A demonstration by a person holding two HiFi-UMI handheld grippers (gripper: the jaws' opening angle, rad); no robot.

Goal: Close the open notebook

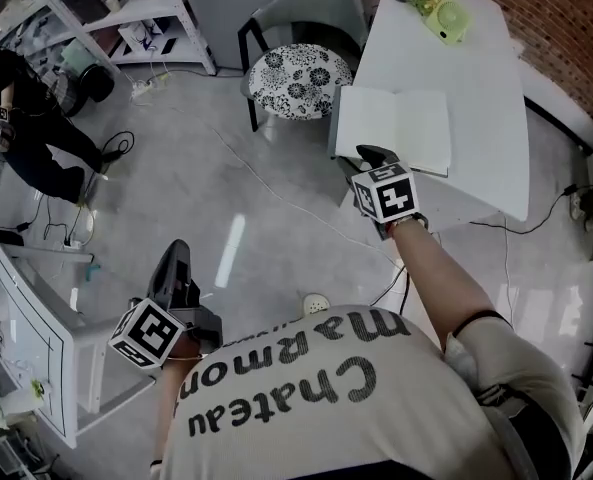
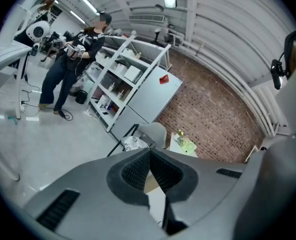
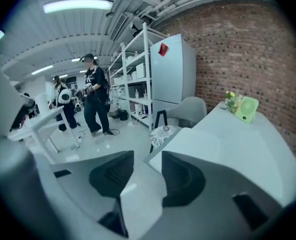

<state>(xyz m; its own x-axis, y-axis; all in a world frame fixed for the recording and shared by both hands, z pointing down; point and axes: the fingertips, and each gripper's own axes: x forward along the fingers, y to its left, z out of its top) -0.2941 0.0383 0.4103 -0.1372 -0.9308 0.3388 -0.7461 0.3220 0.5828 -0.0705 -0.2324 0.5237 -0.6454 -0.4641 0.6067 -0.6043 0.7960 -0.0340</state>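
The open notebook [image 1: 391, 128] lies flat with white pages up on the white table [image 1: 486, 88], near the table's front left edge. My right gripper [image 1: 373, 156] hovers at the notebook's near left corner, jaws open with nothing held. In the right gripper view the notebook [image 3: 192, 144] lies just beyond the parted jaws of the gripper [image 3: 148, 171], its corner showing in the gap. My left gripper [image 1: 176, 258] hangs low over the floor, far from the table. Its tips meet, so this gripper [image 2: 148, 153] is shut and empty.
A chair with a patterned cushion [image 1: 298, 76] stands at the table's left end. A green object [image 1: 446, 20] and a small plant sit at the table's far end. Shelves [image 1: 126, 13], a person [image 1: 16, 118], a white desk [image 1: 26, 328] and floor cables lie to the left.
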